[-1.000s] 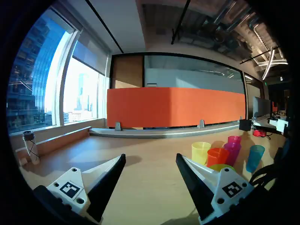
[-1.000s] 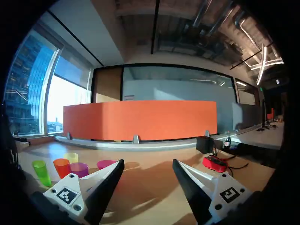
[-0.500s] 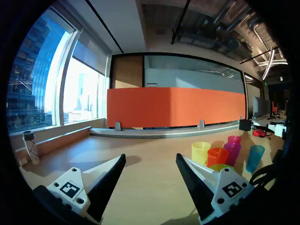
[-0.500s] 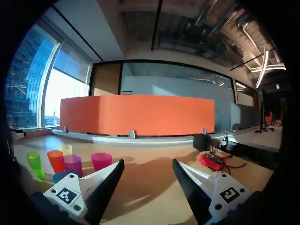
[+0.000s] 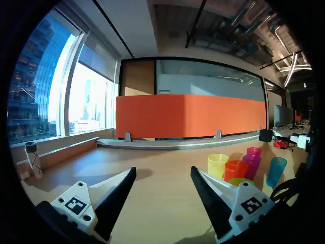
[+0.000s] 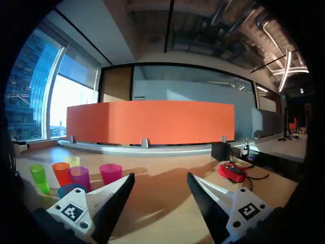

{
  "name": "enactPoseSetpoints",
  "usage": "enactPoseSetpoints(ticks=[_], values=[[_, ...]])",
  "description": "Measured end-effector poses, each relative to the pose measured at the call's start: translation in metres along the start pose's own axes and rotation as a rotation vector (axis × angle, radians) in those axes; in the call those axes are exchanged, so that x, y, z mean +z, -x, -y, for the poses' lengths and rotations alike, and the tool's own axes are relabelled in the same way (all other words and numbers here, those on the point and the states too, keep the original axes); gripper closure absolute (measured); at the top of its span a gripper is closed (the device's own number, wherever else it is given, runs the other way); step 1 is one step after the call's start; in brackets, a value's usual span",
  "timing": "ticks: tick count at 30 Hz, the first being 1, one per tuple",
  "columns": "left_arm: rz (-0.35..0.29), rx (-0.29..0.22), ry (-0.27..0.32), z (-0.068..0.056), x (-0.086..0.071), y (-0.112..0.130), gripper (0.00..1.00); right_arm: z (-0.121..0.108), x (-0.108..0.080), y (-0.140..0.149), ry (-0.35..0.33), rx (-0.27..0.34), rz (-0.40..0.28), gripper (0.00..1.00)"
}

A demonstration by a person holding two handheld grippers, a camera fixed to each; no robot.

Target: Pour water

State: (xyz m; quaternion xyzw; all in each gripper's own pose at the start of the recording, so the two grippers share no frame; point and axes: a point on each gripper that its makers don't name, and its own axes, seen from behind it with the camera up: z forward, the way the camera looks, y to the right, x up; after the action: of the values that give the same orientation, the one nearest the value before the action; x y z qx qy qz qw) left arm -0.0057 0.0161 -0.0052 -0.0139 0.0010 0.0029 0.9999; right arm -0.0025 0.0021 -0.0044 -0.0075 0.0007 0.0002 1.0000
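Several coloured plastic cups stand in a cluster on the wooden table. In the left gripper view they are right of my open left gripper (image 5: 162, 177): a yellow cup (image 5: 217, 165), an orange cup (image 5: 235, 170), a purple cup (image 5: 252, 165), a pink cup (image 5: 254, 151), a blue cup (image 5: 277, 171) and a green rim (image 5: 237, 181) behind the right finger. In the right gripper view my open right gripper (image 6: 160, 183) has the cups to its left: green cup (image 6: 40, 178), orange cup (image 6: 61, 173), purple cup (image 6: 80, 177), pink cup (image 6: 110, 173), blue cup rim (image 6: 69, 189). Nothing sits between either pair of fingers.
An orange partition (image 5: 189, 116) runs along the table's far edge. A capped bottle (image 5: 33, 159) stands on the window ledge at far left. A red device (image 6: 231, 171) with cables and a black box (image 6: 220, 151) lie at the right; a small dark bottle (image 6: 245, 149) stands beyond.
The right gripper view has shifted: the cups now appear larger and further right, with the pink and blue cups more in view. The left gripper has stayed still.
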Motion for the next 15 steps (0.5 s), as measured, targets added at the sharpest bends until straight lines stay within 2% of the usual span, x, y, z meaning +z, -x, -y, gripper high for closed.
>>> enactPoseSetpoints(ticks=[15], values=[[0.0, 0.0, 0.0, 0.0002, 0.0, -0.0001, 0.0, 0.0011, -0.002, 0.0002, -0.007, 0.0, 0.001, 0.01]])
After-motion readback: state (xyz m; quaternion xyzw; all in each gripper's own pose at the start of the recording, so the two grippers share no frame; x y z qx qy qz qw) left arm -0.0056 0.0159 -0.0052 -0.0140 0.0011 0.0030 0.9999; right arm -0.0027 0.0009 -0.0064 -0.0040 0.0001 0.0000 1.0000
